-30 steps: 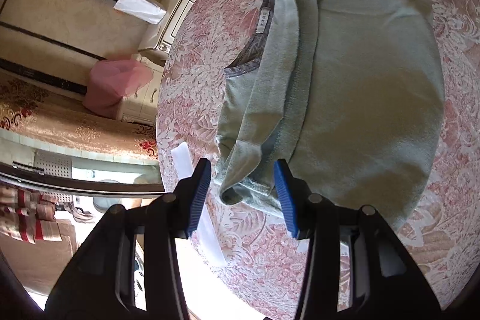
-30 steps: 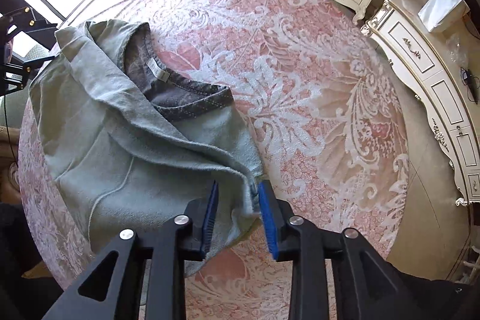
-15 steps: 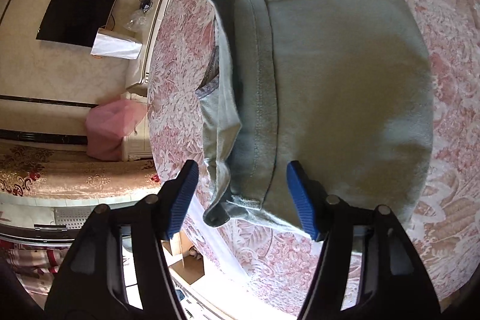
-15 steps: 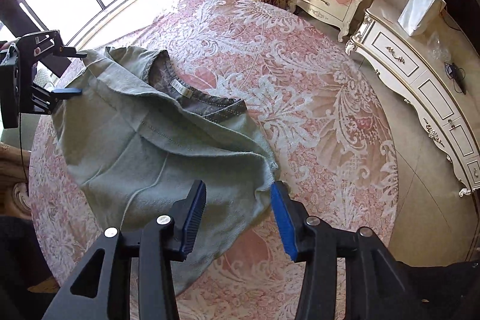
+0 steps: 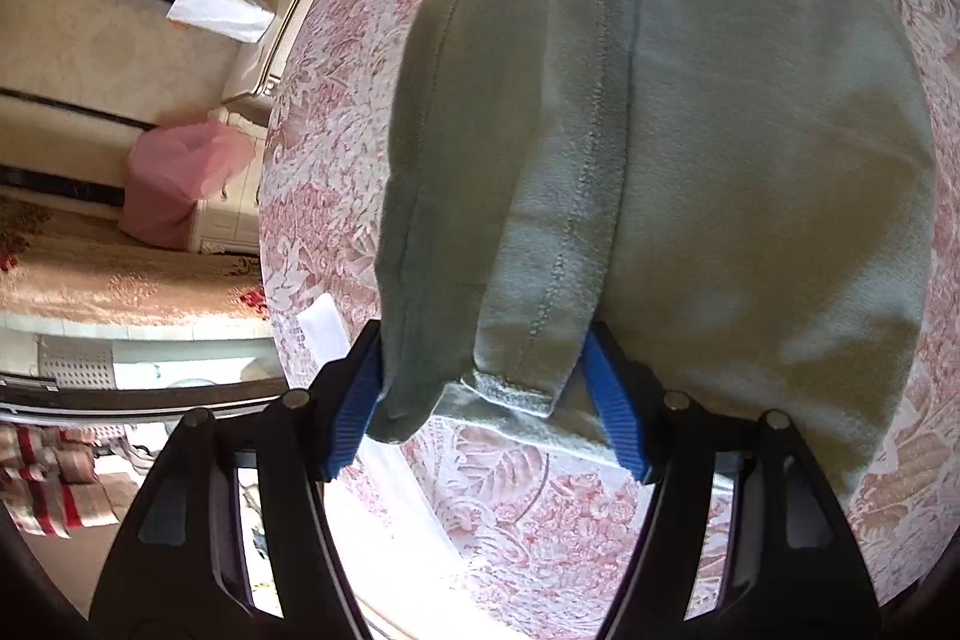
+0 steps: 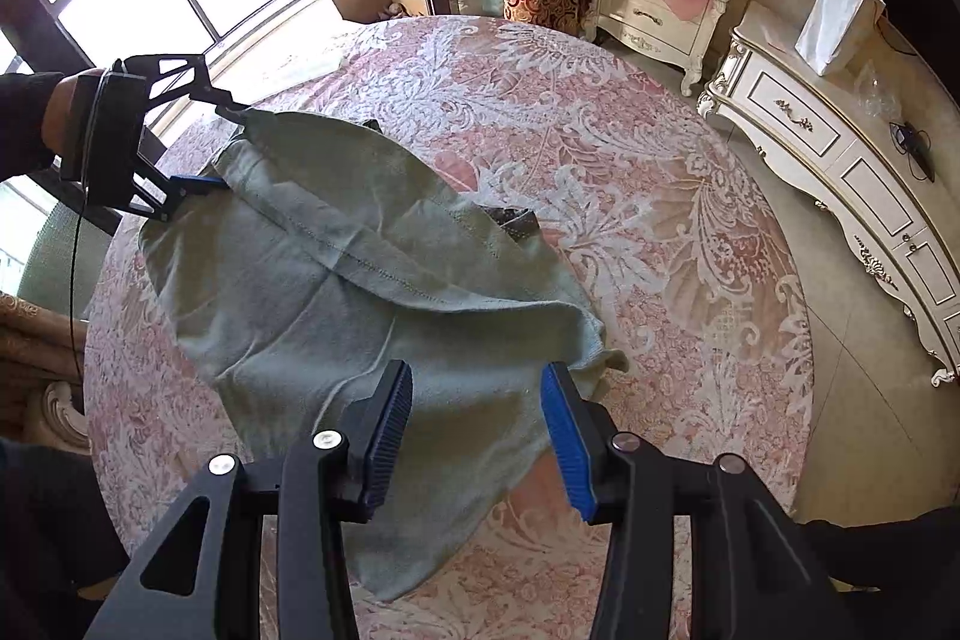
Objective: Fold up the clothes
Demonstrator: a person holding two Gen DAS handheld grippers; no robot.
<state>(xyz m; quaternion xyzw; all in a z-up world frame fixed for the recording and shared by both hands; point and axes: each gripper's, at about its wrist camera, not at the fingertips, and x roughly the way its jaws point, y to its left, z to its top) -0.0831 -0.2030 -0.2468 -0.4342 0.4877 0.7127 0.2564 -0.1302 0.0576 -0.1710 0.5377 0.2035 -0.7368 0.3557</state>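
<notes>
Sage-green cotton, my T-shirt (image 6: 312,304) lies on the round table's pink lace tablecloth (image 6: 630,196), one side already turned over the body. My left gripper (image 5: 489,394) is opening; the folded hem corner sits between its pads, which I judge are no longer pressing it. My right gripper (image 6: 477,436) stands half wide above the cloth and holds nothing. To do this step well, I should let the edge drop straight, then pull both tools away without dragging the fold.

The shirt (image 6: 336,316) lies on the table (image 6: 660,232), dresser (image 6: 840,148) beyond.
</notes>
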